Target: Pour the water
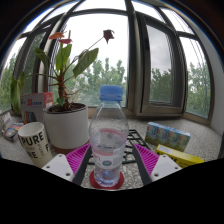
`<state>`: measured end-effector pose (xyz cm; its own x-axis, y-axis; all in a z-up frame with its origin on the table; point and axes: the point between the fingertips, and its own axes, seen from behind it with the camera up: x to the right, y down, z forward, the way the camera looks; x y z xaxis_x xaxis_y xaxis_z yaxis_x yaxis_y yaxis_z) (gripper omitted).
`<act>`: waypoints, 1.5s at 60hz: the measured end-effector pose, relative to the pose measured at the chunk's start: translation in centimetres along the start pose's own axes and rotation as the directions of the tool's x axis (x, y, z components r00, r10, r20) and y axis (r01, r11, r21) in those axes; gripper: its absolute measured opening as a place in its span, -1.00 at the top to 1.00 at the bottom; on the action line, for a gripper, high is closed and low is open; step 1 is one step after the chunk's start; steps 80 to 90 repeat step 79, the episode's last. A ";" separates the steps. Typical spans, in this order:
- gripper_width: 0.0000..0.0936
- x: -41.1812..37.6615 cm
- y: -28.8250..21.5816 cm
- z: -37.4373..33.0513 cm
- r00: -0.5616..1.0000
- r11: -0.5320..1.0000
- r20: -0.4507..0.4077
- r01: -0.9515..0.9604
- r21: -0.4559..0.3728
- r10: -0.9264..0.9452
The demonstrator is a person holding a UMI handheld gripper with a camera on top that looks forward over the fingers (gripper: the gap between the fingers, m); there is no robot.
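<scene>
A clear plastic water bottle with a pale blue screw cap [109,135] stands upright between the two fingers of the hand-held gripper [109,160], its base on a round red coaster [108,181] on the pale speckled stone bench [205,140]. The jaws stand apart, the magenta pads [78,156] flanking the lower part of the bottle; whether either pad actually touches the plastic cannot be told from here, so the bottle reads as resting on its own support. The bottle is filled with water to near its shoulder and carries a transparent label with small print.

Left of the bottle and slightly farther off sits a white ceramic pot holding a leafy green plant with a red bloom [66,123]. Nearer, at the left, is a white mug with black lettering [34,139]. Beyond the plant, far left, stands a small carton with red markings [38,104]. To the right of the bottle lies a light blue printed box [166,134], and nearer, just beside the right finger, a flat yellow object [180,156]. Behind everything a wide bay window [160,60] looks onto green trees.
</scene>
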<state>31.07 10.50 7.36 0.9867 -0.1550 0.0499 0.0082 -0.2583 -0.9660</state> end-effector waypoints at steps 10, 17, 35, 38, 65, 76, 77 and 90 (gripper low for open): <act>-0.82 0.6 -0.5 -4.1 0.999 0.999 -0.047 -0.022 -0.043 0.020; -0.82 -0.2 -1.1 -9.4 0.998 0.997 -0.064 -0.032 -0.066 0.028; -0.82 -3.4 -1.3 -28.0 0.994 0.998 -0.108 -0.018 -0.065 0.011; -0.82 -3.9 -0.8 -31.3 0.993 0.998 -0.119 -0.018 -0.065 0.010; -0.82 -6.2 2.6 -52.1 0.985 0.998 -0.173 -0.003 -0.069 -0.009; -0.82 -6.6 2.6 -54.6 0.985 0.998 -0.175 -0.003 -0.058 -0.007; -0.82 -6.7 2.6 -54.7 0.985 0.998 -0.174 -0.006 -0.056 -0.003; -0.82 -6.8 2.6 -54.7 0.985 0.999 -0.173 -0.011 -0.053 0.001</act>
